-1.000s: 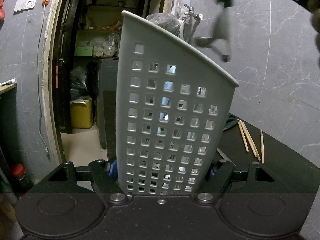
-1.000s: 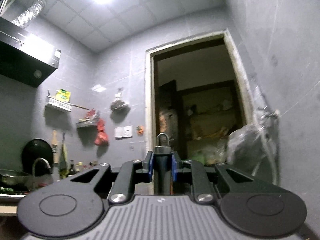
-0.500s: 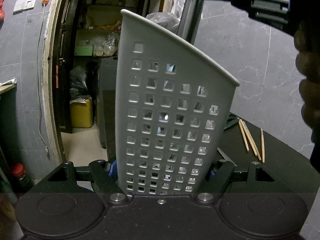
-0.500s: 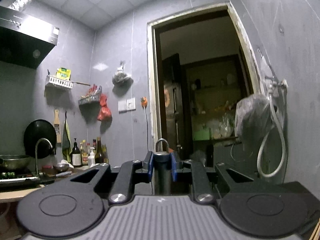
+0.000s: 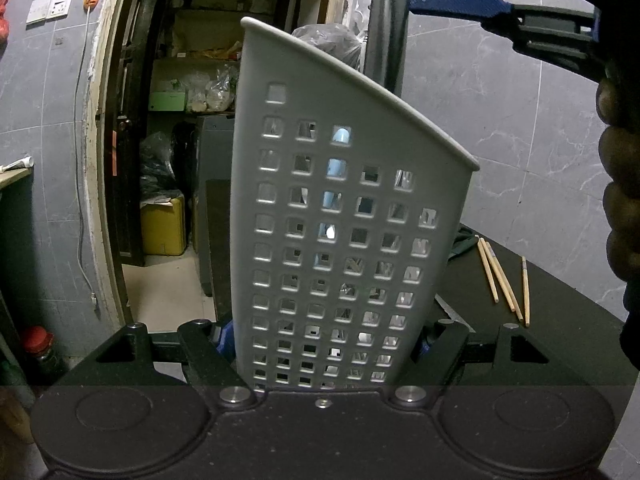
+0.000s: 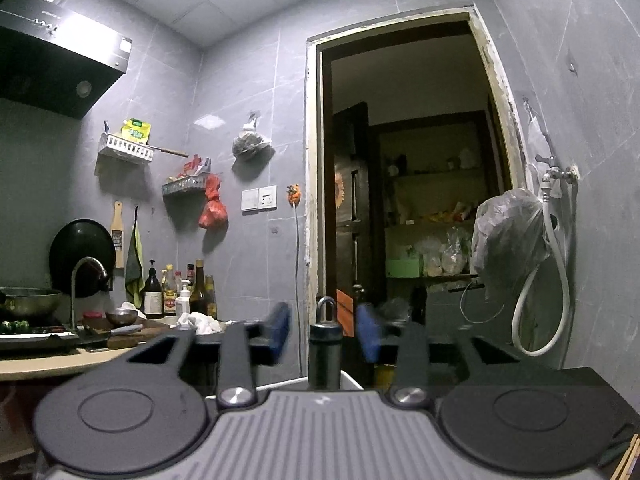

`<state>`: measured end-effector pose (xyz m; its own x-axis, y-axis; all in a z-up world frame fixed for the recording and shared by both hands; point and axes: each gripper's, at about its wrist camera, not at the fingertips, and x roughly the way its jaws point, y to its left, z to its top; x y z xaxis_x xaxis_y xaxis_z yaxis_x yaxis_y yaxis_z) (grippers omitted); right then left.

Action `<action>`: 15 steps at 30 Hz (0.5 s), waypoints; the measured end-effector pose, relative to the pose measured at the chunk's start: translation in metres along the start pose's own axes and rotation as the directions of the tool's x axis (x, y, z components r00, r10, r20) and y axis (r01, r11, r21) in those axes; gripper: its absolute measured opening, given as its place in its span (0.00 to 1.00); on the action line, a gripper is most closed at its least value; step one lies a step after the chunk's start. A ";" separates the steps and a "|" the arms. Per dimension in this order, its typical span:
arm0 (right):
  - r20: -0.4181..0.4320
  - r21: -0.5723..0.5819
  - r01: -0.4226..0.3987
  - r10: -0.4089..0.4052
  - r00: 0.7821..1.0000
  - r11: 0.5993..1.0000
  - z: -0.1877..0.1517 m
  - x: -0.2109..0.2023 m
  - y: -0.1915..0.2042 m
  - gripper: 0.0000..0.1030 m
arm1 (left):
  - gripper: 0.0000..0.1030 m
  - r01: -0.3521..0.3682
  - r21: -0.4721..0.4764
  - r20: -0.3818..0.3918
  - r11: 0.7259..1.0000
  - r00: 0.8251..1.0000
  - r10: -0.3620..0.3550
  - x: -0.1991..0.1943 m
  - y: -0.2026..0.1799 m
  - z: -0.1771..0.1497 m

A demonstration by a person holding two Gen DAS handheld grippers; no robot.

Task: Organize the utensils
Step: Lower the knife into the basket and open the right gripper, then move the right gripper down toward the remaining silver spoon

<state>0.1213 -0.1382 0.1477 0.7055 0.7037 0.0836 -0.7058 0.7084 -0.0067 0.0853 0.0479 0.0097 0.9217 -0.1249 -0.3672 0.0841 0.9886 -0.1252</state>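
A grey perforated utensil holder (image 5: 340, 240) stands tilted between the fingers of my left gripper (image 5: 324, 340), which is shut on its lower sides. Through the holes I see several utensils, among them a light blue one (image 5: 336, 168). A dark cylindrical handle (image 5: 386, 32) with a metal loop (image 6: 326, 306) sticks up out of the holder behind its rim (image 6: 348, 380). My right gripper (image 6: 324, 332) is level above the holder, its jaws opening. The blue pads (image 6: 280, 332) stand apart from the handle on both sides. A hand (image 5: 620, 200) holds that gripper at the right edge.
Three wooden chopsticks (image 5: 500, 276) lie on the black table (image 5: 560, 340) to the right of the holder, by the grey tiled wall. An open doorway (image 6: 400, 200) is straight ahead. A tap with a white hose (image 6: 556, 176) hangs at the right, and a kitchen counter (image 6: 60, 356) is at the left.
The right gripper came down over the holder with the dark-handled utensil, then its jaws spread off the handle. The left gripper and the holder stayed still.
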 end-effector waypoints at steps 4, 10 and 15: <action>0.012 0.011 0.011 -0.011 1.000 1.000 -0.001 -0.006 -0.002 0.62 | 0.75 0.000 0.000 0.000 1.000 1.000 0.000 0.000 0.000 0.000; 0.060 0.033 0.110 -0.112 0.992 0.993 -0.005 -0.030 -0.015 0.94 | 0.75 0.000 -0.004 -0.002 1.000 1.000 0.000 0.000 0.001 0.000; 0.042 0.073 0.213 -0.216 0.975 0.974 -0.017 -0.050 -0.034 1.00 | 0.75 -0.001 -0.003 -0.006 1.000 1.000 0.001 0.001 0.001 0.001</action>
<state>0.1111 -0.1969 0.1266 0.8383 0.5308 0.1246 -0.5420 0.8361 0.0844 0.0868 0.0486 0.0098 0.9196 -0.1241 -0.3726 0.0819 0.9885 -0.1271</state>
